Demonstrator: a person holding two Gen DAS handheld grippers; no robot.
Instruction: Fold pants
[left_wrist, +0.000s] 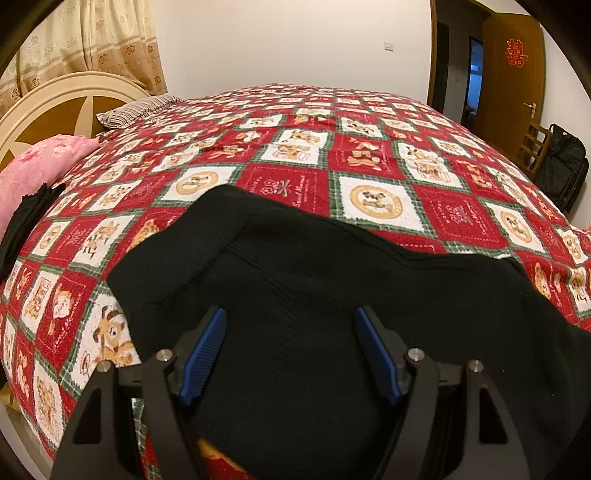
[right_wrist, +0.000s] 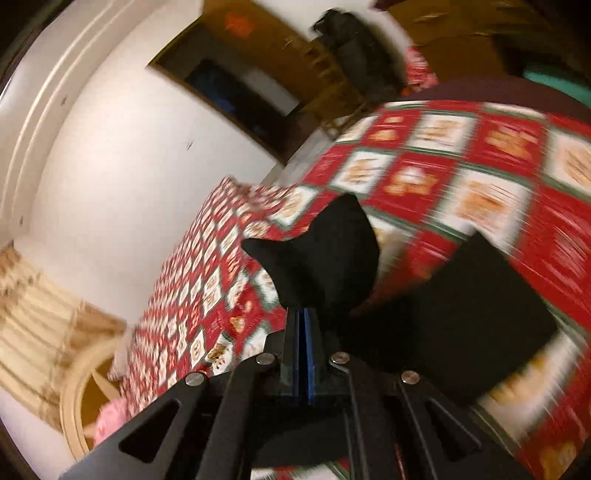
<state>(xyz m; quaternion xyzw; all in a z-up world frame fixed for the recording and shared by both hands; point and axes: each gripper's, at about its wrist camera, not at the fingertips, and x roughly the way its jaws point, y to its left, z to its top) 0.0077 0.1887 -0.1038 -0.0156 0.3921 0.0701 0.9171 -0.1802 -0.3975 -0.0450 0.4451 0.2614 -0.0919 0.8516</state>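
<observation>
Black pants (left_wrist: 314, 280) lie spread on the red patterned bedspread (left_wrist: 295, 147). My left gripper (left_wrist: 291, 321) is open just above the near part of the pants, its blue pads (left_wrist: 207, 350) wide apart, holding nothing. In the right wrist view my right gripper (right_wrist: 304, 314) is shut on a corner of the black pants (right_wrist: 325, 258) and holds it lifted above the bedspread (right_wrist: 480, 166). More black fabric (right_wrist: 480, 314) lies to its right. This view is tilted and motion-blurred.
A pink pillow (left_wrist: 40, 162) and a striped pillow (left_wrist: 133, 110) lie by the cream headboard (left_wrist: 44, 107) at the left. Another dark garment (left_wrist: 26, 221) sits at the bed's left edge. A wooden door (left_wrist: 513, 74), chair and black bag (left_wrist: 565, 166) stand at the right.
</observation>
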